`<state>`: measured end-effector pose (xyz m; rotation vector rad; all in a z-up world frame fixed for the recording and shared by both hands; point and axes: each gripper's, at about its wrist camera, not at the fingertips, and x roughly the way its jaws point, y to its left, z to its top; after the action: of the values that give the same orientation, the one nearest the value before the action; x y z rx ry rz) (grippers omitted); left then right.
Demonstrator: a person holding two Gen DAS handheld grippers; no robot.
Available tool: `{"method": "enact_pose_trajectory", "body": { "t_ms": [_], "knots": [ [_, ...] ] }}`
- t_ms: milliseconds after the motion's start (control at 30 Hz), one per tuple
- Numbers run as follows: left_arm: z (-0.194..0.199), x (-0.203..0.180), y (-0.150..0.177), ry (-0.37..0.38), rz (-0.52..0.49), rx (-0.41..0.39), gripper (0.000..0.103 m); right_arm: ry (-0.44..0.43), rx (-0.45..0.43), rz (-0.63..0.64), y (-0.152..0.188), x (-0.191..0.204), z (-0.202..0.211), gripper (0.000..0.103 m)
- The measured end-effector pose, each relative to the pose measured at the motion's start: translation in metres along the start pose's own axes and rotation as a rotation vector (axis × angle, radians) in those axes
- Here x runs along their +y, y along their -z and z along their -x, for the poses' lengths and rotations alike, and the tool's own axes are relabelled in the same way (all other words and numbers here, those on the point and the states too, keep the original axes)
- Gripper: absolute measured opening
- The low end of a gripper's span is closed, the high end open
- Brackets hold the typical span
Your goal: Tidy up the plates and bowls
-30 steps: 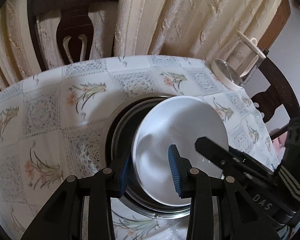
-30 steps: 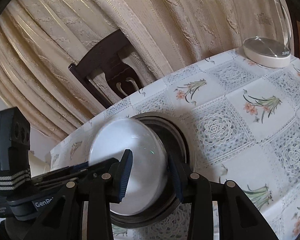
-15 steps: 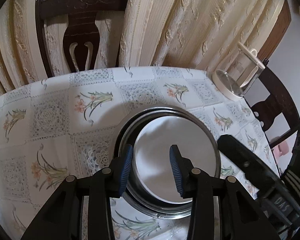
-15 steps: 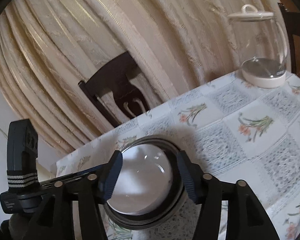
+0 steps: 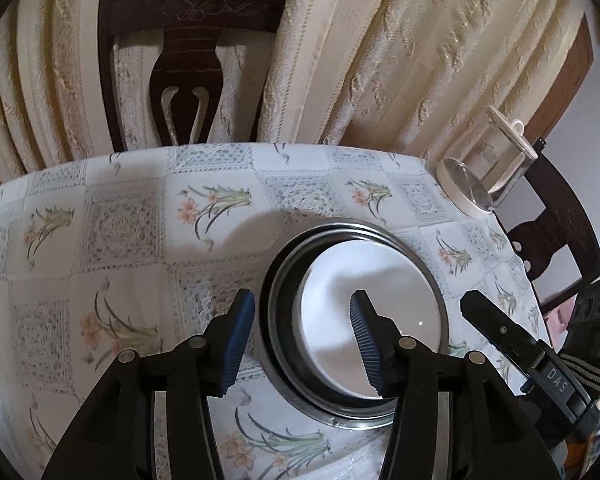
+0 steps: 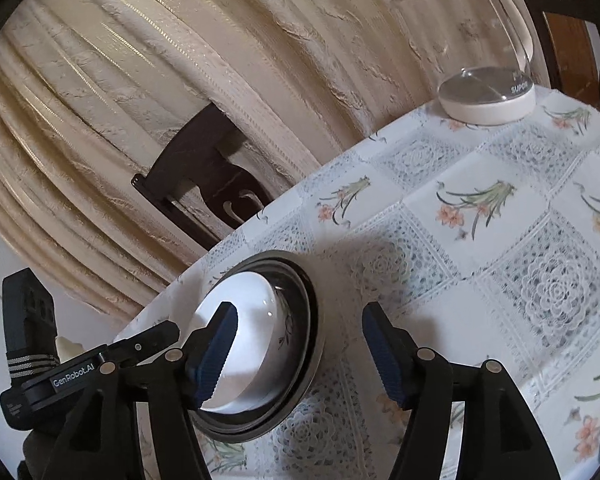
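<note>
White glazed ceramic bowl [image 5: 364,320] sits nested inside a round shiny metal dish with a dark inner band [image 5: 424,264], both on the table with the floral lace-pattern cloth [image 5: 132,216]. From the left tongs [image 5: 302,320] the stack is straight ahead and slightly right; the right-side finger overlaps the bowl in view, the left finger sits outside the metal rim. From the right tongs [image 6: 300,340] the stack lies ahead-left, behind the left finger. Both tongs are spread wide, holding nothing. A small dark leaf print shows on the bowl's outer wall [image 6: 286,330].

Handling judgement: bowl likely stiff, fragile, slick glaze, moderate weight; metal dish light but slippery. Best hold probably a pinch over the rim. Bowl sits snug in the dish, so little room for a finger beside its wall.

Around: clear glass kettle with white lid and base [image 6: 488,76] far right of the right tongs, well apart. Dark wooden chair [image 5: 188,60] and cream curtain [image 5: 380,60] beyond the table. Each tong's nearest obstruction is the other.
</note>
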<state>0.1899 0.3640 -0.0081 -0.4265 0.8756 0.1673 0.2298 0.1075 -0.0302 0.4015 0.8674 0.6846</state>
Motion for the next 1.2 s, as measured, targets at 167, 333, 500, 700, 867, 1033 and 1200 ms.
{"method": "enact_pose_trajectory", "body": {
  "t_ms": [167, 333, 500, 700, 867, 1033, 1200],
  "knots": [
    [-0.005, 0.003, 0.003, 0.019, 0.011, 0.008, 0.053, -0.011, 0.021, 0.007, 0.005, 0.002, -0.006, 0.068],
    [-0.011, 0.005, 0.006, 0.016, 0.016, 0.022, 0.053, -0.018, 0.04, 0.013, 0.008, 0.005, -0.012, 0.068],
    [-0.017, 0.007, 0.006, 0.011, 0.023, 0.023, 0.053, -0.017, 0.053, 0.021, 0.01, 0.007, -0.017, 0.068],
    [-0.03, 0.006, 0.01, 0.007, 0.016, 0.051, 0.054, -0.014, 0.072, 0.044, 0.013, 0.012, -0.023, 0.068],
    [-0.038, 0.005, 0.012, 0.014, 0.006, 0.065, 0.053, -0.002, 0.085, 0.066, 0.016, 0.012, -0.031, 0.068],
    [-0.04, 0.005, 0.013, 0.003, -0.018, 0.056, 0.048, 0.009, 0.1, 0.102, 0.018, 0.013, -0.036, 0.054],
    [-0.04, 0.007, 0.014, 0.0, -0.018, 0.046, 0.044, 0.028, 0.091, 0.127, 0.019, 0.016, -0.036, 0.053]
  ]
}}
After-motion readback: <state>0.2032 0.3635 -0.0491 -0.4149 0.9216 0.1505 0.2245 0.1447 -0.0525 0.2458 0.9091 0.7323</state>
